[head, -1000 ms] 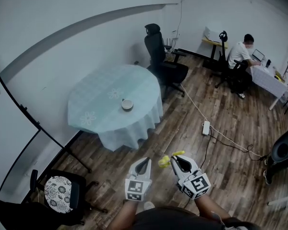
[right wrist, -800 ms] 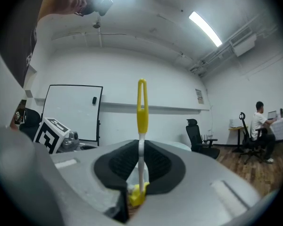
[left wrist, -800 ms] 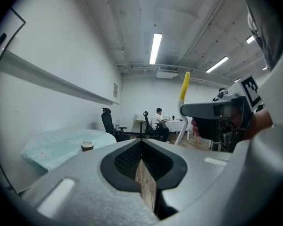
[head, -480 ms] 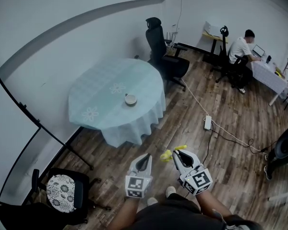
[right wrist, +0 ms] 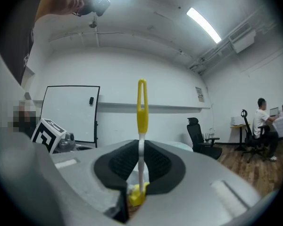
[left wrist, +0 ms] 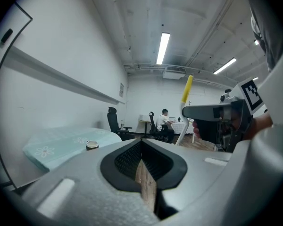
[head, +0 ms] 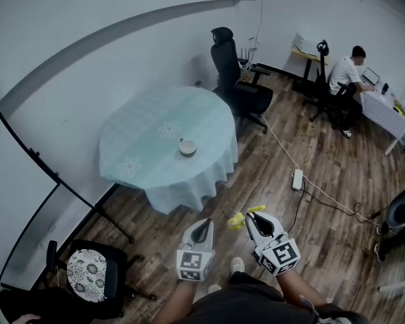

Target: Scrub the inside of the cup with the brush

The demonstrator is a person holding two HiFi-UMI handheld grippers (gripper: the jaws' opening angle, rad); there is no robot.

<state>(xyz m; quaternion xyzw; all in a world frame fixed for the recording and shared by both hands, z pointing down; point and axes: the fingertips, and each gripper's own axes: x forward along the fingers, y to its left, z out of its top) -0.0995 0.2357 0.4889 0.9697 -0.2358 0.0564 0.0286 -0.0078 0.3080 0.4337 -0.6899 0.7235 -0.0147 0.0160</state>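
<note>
Cup [head: 187, 148] sits on the round table [head: 142, 155], near the middle of the pale cloth. It's too small in the head view to see inside. It also shows in the left gripper view, far off on the tabletop.

Status:
- Brush [head: 243, 217] is in hand. The right gripper [head: 254, 219] is clamped on its thin white stem, and the right gripper view shows the stem pinched between the pads with the yellow looped end pointing away from the jaws. A yellow bit sits low behind the pads; I can't tell what part that is.
- Left gripper [head: 202, 224] has its jaws together with nothing between them, only a sliver of floor showing through.
- Both grippers hang over the wood floor [head: 310, 201], well apart from the table. Nothing touches the cup.

My read: tool pickup is done, scrubbing not started. Left to do: close the gap to the table, steady the cup (likely with the free left gripper), get the working end of the brush inside, and scrub the wall and bottom.

Risk: the stem is thin, so the brush may twist in the grip under scrubbing load.
</note>
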